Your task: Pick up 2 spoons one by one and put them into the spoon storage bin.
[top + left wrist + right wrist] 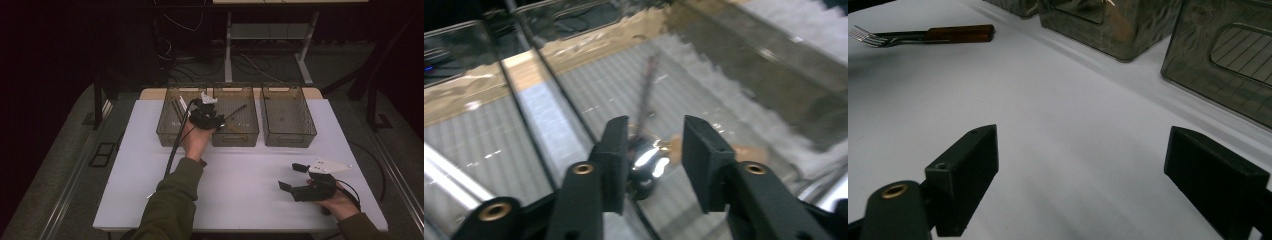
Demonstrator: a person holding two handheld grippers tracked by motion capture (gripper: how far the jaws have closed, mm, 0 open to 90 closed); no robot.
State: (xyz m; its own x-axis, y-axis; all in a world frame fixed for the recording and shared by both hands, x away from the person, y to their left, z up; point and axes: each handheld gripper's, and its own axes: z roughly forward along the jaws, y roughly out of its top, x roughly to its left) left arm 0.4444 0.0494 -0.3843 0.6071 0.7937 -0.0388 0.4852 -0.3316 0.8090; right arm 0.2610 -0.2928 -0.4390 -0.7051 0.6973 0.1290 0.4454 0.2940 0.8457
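Nearest the high camera, a person's two olive-sleeved forearms reach over a white table [240, 185]. The right gripper [295, 178] rests low near the table's right front, its jaws standing wide apart with bare tabletop between them. In the right gripper view, a fork [923, 35] with a brown wooden handle lies flat on the table well beyond those jaws.

Farther back, three clear plastic bins sit side by side along the far edge. The left gripper [218, 121] is held over the near left part of the middle bin [250, 136]. In the left gripper view its jaws stand partly apart, clamped on nothing. A shiny metal spoon [644, 160] lies on the ribbed bin floor below them, its bowl just beside the left-hand jaw and partly under it, its thin handle running away toward the bin's far wall. The view is blurred, so whether the jaw touches the spoon cannot be told.
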